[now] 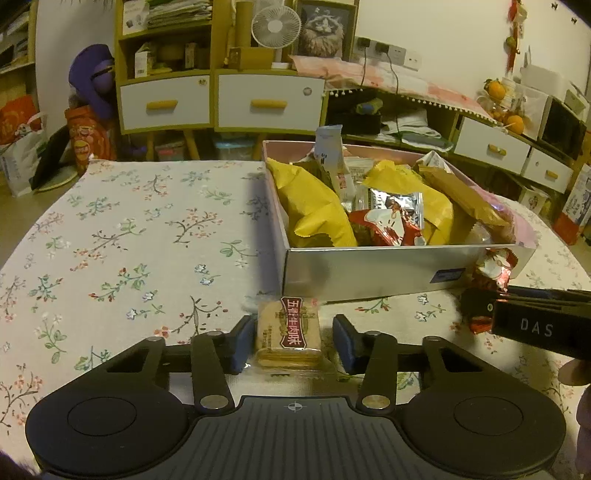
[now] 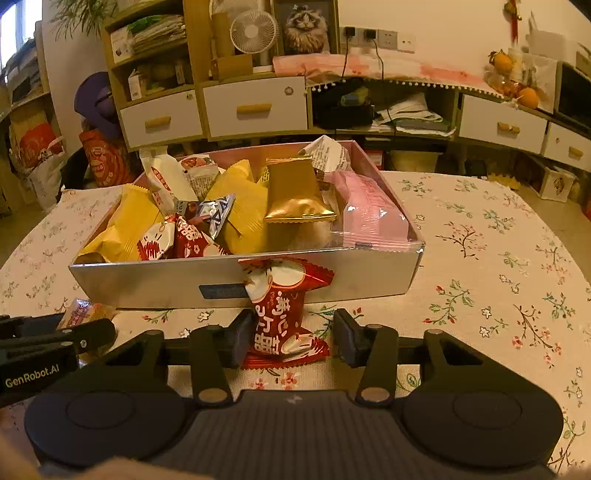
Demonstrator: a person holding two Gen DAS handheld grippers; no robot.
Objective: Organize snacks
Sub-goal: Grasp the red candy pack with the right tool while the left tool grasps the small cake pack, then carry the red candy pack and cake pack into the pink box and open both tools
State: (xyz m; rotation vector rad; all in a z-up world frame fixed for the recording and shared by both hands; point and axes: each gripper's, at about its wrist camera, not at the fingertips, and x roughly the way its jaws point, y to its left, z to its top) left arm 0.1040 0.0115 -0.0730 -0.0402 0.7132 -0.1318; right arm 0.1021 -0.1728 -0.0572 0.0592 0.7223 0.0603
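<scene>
1. Jaws of the left gripper (image 1: 293, 341) stand apart on either side of a clear-wrapped biscuit pack (image 1: 289, 334) with a dark red label; the left pad sits just beside the pack's edge, and a gap shows between the pack and the right pad.
2. Jaws of the right gripper (image 2: 291, 338) are also spread, flanking a red snack packet (image 2: 282, 314) printed with white characters. The left pad is close against the packet, though whether it touches cannot be told; the right pad is apart from it.
3. The biscuit pack lies flat on the floral tablecloth (image 1: 129, 236), just in front of the near wall of the silver box (image 1: 369, 271).
4. The red packet stands tilted, its top leaning on the box's front wall beside a dark label, its bottom on the cloth.
5. Inside the box, snacks are piled loosely: yellow packets (image 2: 242, 208), a gold packet (image 2: 295, 192), a pink packet (image 2: 371, 210), a white packet (image 2: 168, 177), a silver-blue packet (image 2: 212, 212) and more red ones.
6. From the right wrist view, the left gripper enters at the left edge, with the biscuit pack by it.
7. Behind the table stand shelves with white drawers (image 2: 255, 109), a small white fan (image 2: 254, 31) and a framed cat picture (image 2: 304, 26).
</scene>
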